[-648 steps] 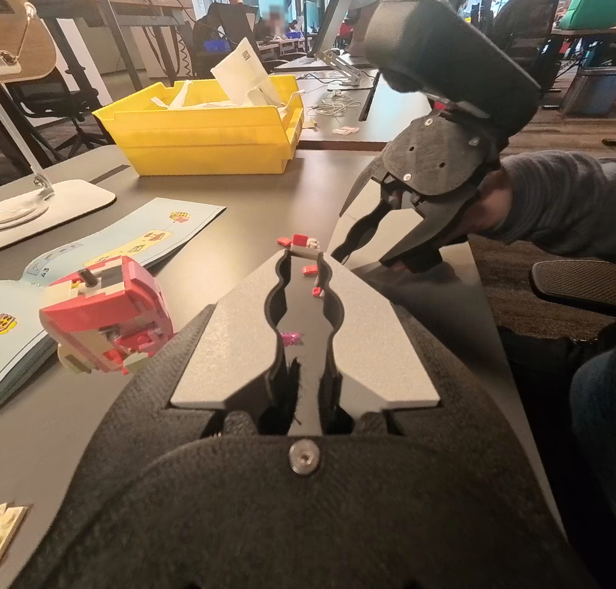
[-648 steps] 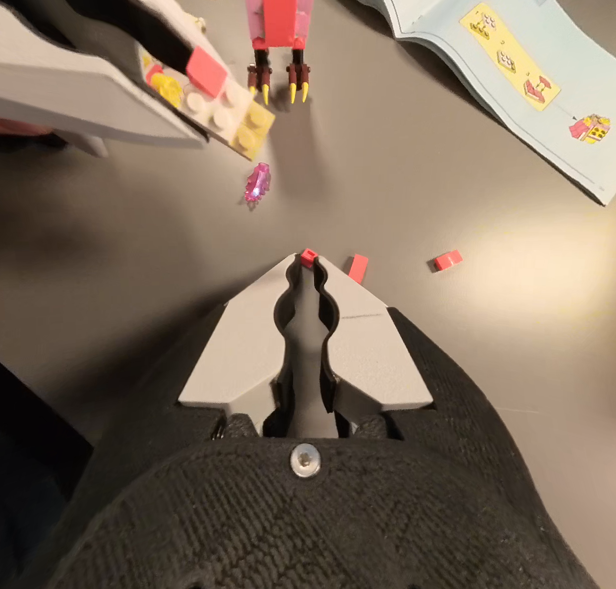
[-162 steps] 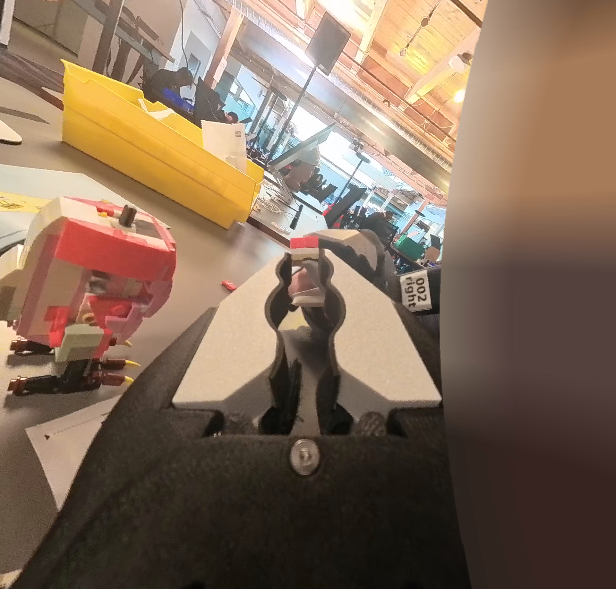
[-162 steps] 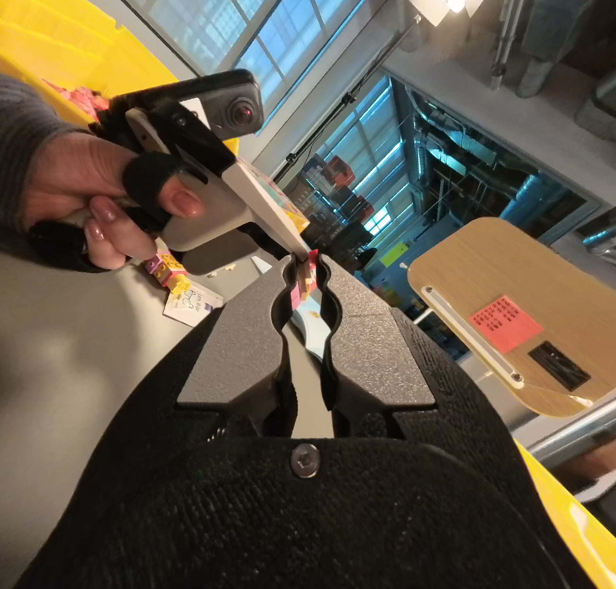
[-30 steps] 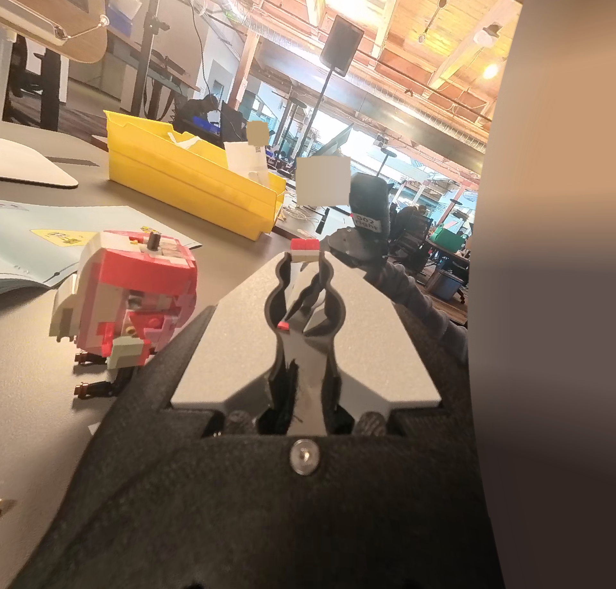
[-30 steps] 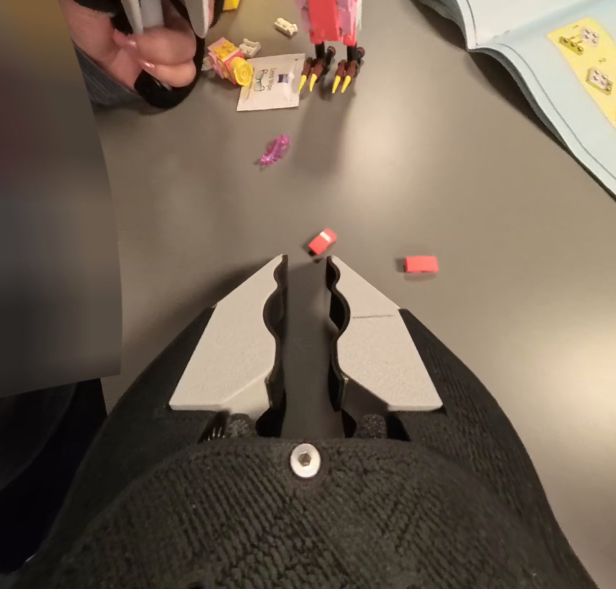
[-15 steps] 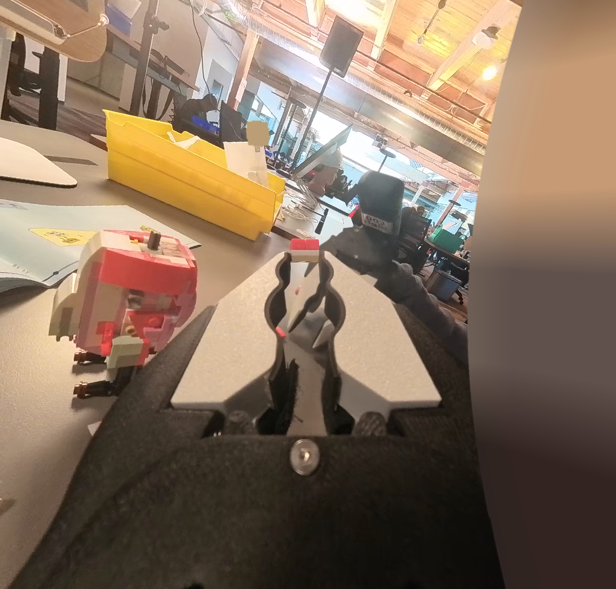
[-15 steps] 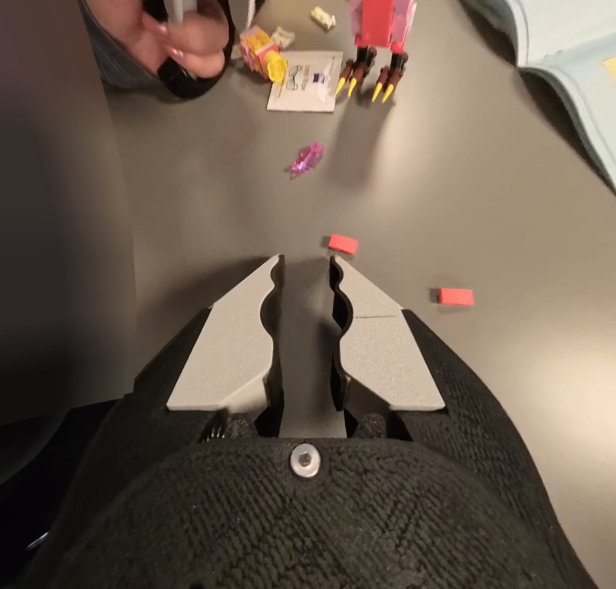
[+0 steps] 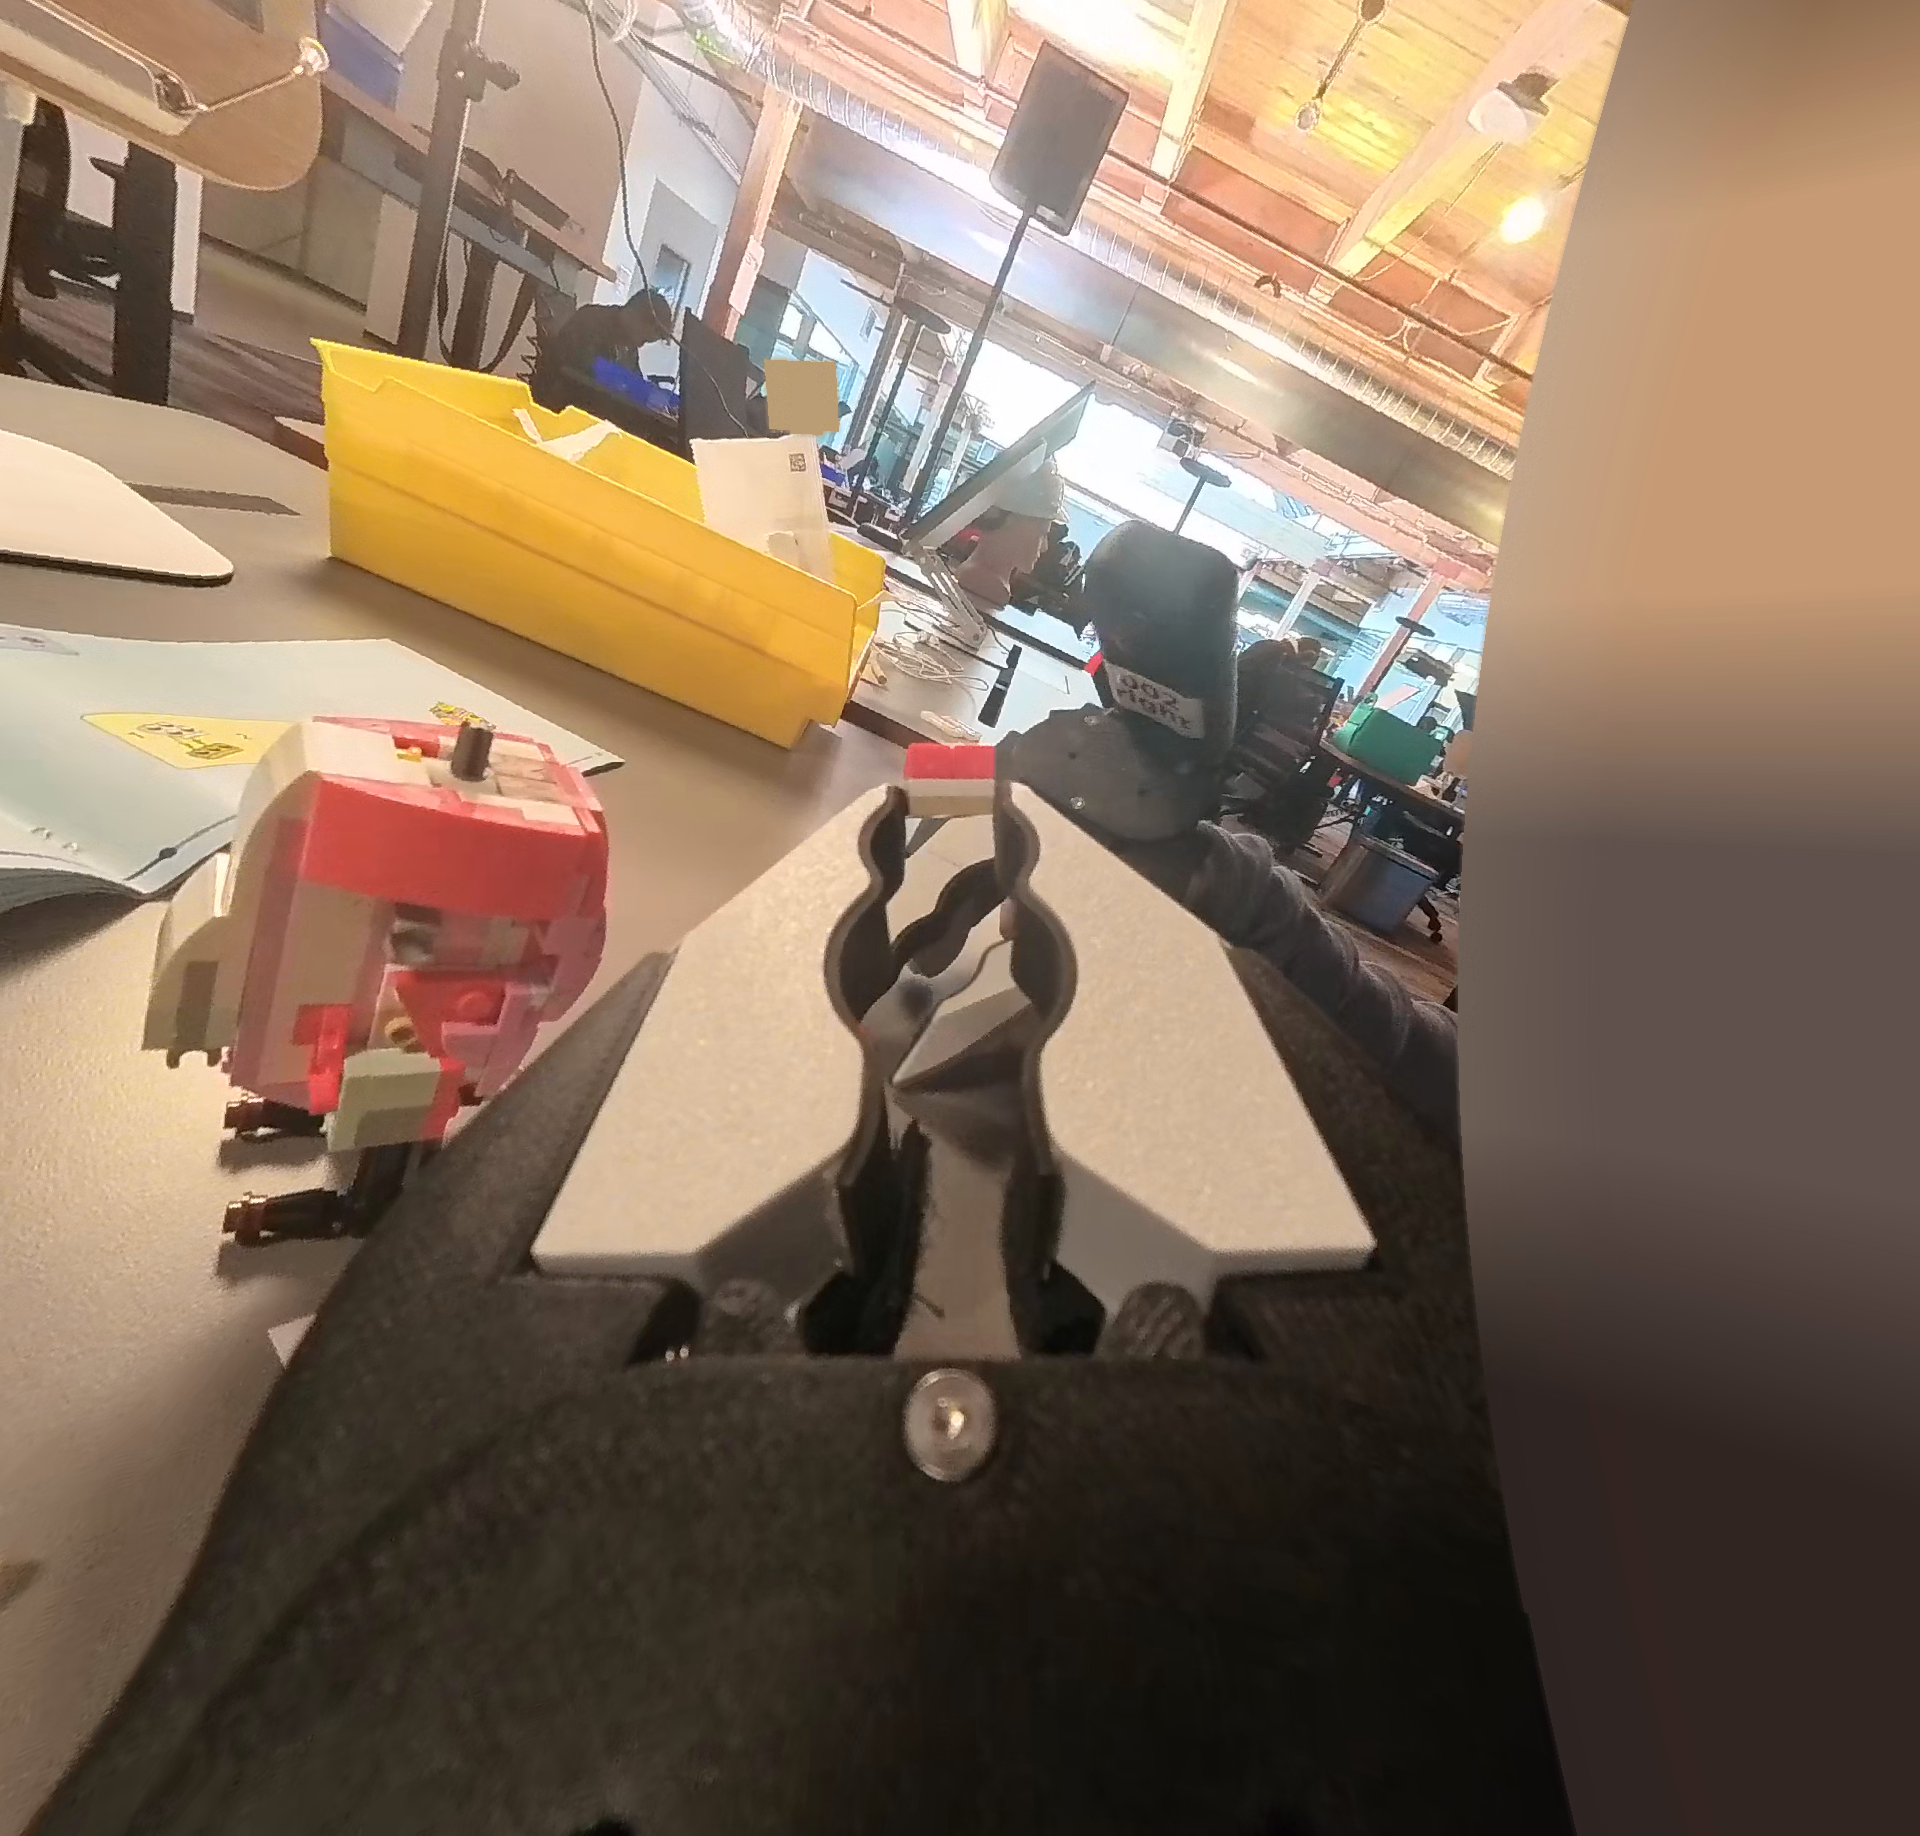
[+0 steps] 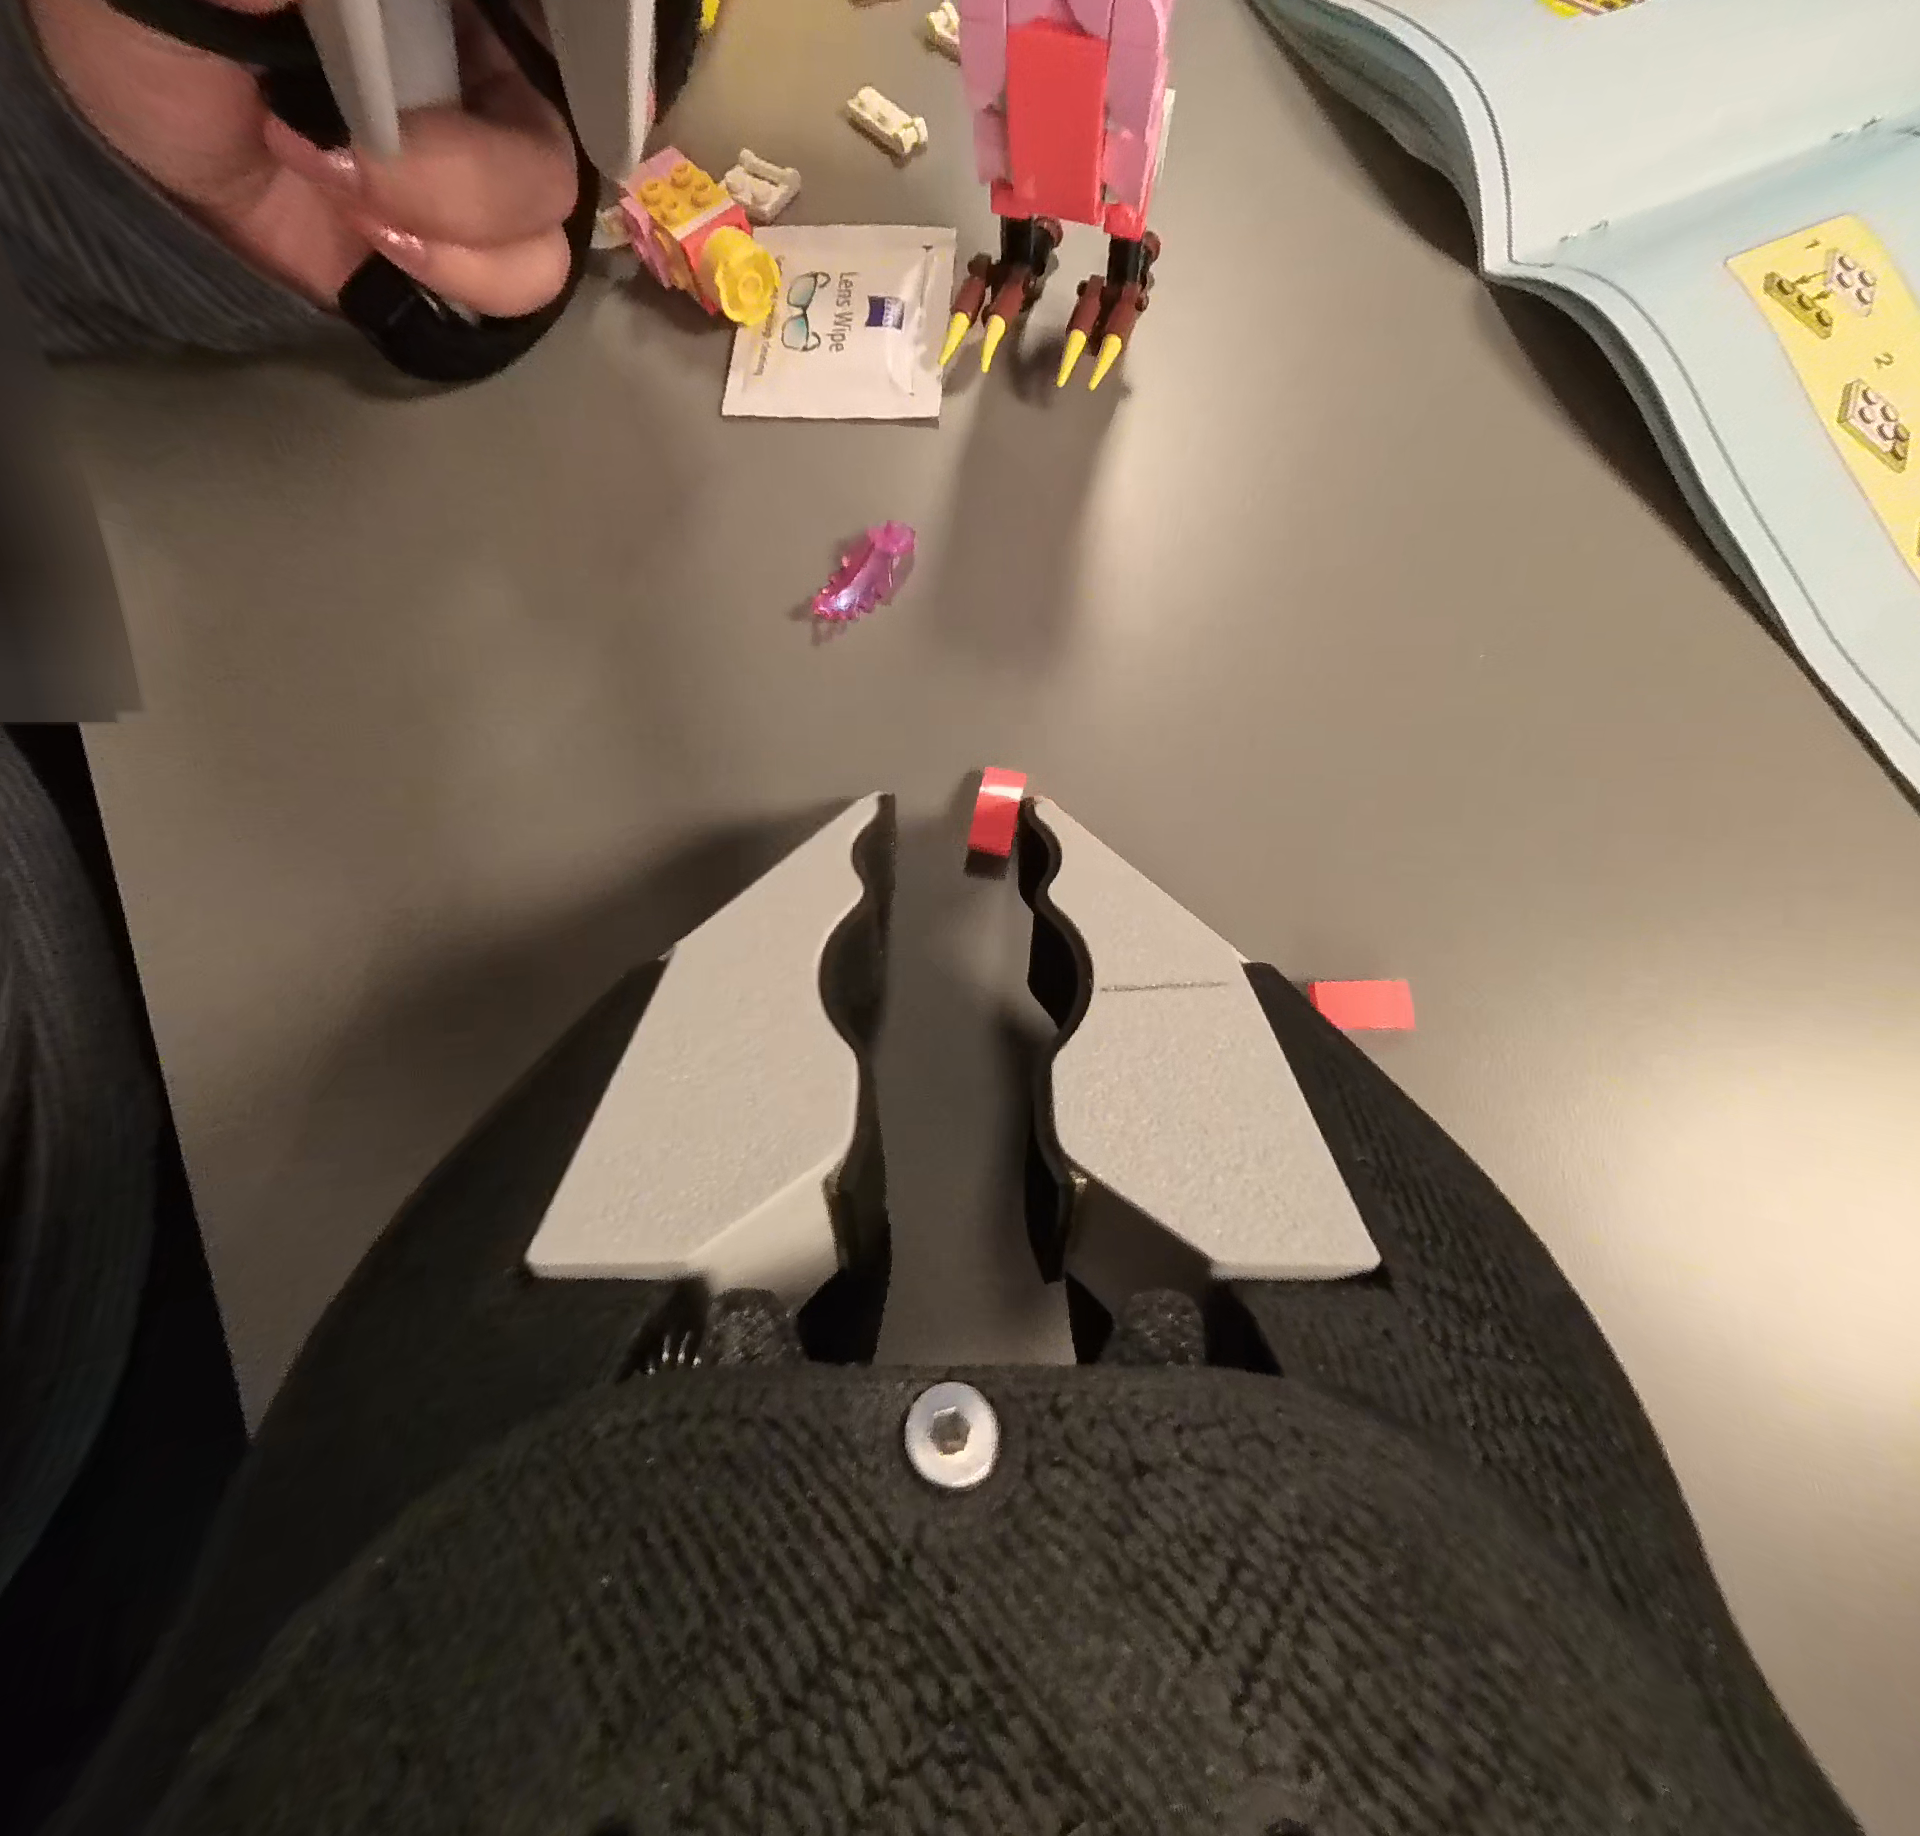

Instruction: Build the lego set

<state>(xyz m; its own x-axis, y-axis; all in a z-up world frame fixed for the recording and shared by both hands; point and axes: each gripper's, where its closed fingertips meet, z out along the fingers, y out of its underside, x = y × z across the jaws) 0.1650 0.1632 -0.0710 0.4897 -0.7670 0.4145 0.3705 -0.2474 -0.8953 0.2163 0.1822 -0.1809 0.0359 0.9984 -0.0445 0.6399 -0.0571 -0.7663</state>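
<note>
Gripping a small red-and-cream stacked plastic brick [image 9: 948, 780] at their tips, your left tongs [image 9: 945, 799] stay aloft; your right tongs [image 10: 956, 815] stand apart, one pad touching a small red tile [image 10: 995, 814] on the grey surface [image 10: 1351, 747].

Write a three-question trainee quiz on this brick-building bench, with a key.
1. True or false: the left gripper clamps a red-and-cream brick stack at its tips.
2. Which finger of the right gripper does the small red tile lie against? A its left, B its right.
3. Fill in: a translucent ___ feather piece lies before the brick bird's claws.

Key: 1 true; 2 B; 3 pink.
</note>
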